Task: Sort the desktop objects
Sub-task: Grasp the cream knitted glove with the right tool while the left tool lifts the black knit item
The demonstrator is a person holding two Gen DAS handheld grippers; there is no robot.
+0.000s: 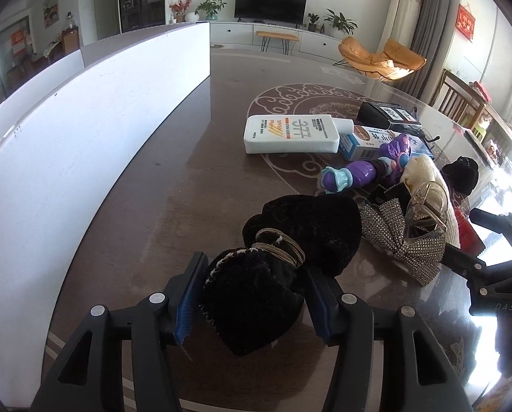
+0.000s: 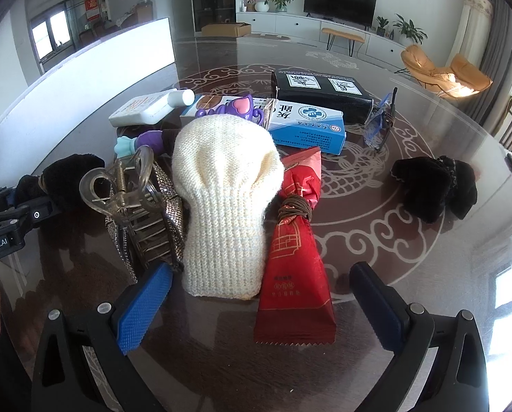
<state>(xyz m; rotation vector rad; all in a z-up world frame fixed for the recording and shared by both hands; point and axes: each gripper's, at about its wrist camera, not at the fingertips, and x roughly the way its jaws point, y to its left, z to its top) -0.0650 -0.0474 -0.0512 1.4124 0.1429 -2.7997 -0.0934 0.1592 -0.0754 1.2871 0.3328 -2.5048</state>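
My left gripper [image 1: 254,300] is shut on a black fuzzy bundle [image 1: 256,302] tied with a brown band, its blue pads pressing the near lobe from both sides. The bundle rests on the brown patterned table [image 1: 187,206]. My right gripper [image 2: 259,305] stands open, and the near ends of a cream knitted piece [image 2: 221,206] and a red snack packet [image 2: 293,264] lie between its fingers, untouched. A clear hair claw [image 2: 125,189] lies on a rhinestone bow [image 1: 393,240], left of the knitted piece.
Further back lie a white bottle [image 1: 290,134], a purple toy [image 1: 359,171], a blue-white box [image 2: 307,127], a black box [image 2: 321,96] and glasses [image 2: 381,120]. A second black fuzzy bundle [image 2: 434,189] sits right. A white panel [image 1: 84,137] bounds the table's left.
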